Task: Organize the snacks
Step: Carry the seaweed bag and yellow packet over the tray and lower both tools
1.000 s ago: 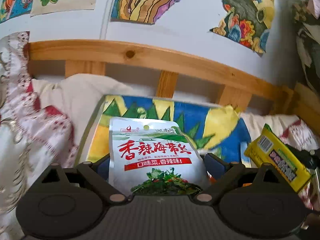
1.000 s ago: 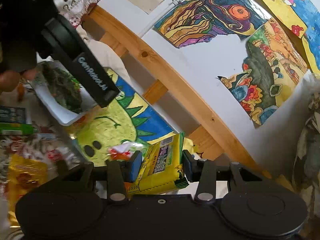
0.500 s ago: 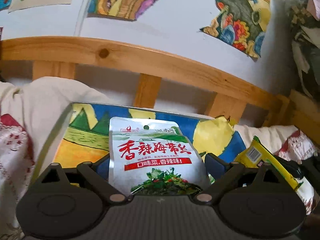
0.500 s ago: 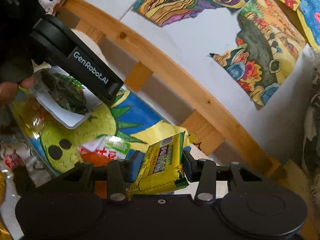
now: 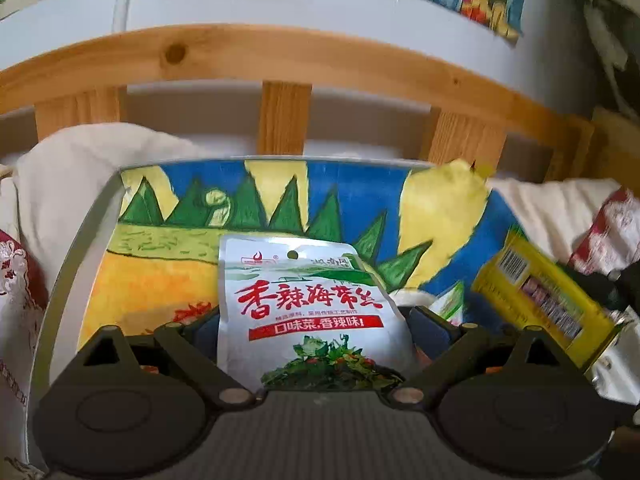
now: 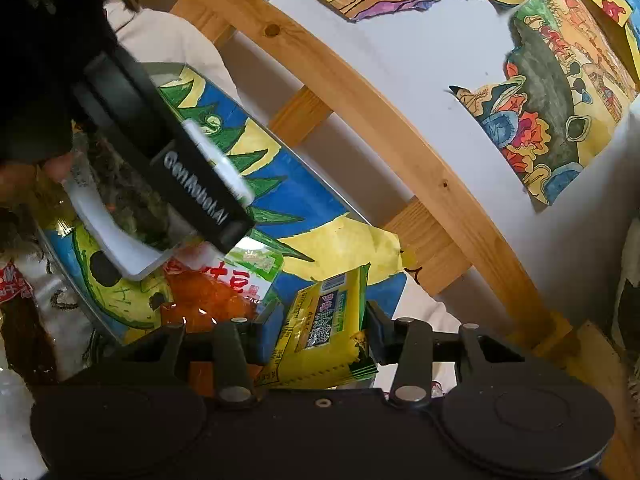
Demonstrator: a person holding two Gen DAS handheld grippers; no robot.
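Both hands are loaded, and neither snack has been set down yet. The left gripper [image 5: 310,326] has its jaws pinching a white seaweed pouch [image 5: 308,312] by its lower sides, the pouch standing upright between them with its red lettering facing the camera. The right gripper [image 6: 320,334] has its jaws closed on a yellow snack packet [image 6: 326,332], which sits tilted between them. Ahead of and below both sets of jaws lies a painted tray [image 5: 72,264], its floor covered with a blue, green and yellow picture, resting on bedding in front of a wooden bed rail [image 5: 280,64]. From the right wrist view, an orange packet [image 6: 208,300] and a green-topped packet [image 6: 256,260] already lie on that tray, just left of the right jaws and under the left gripper, so some sorting looks done. Further wrapped snacks [image 6: 16,300] show at the far left edge, outside the tray, and seem to be waiting. My judgement: the task is partway through, with these two packets about to be placed and several more left to collect.
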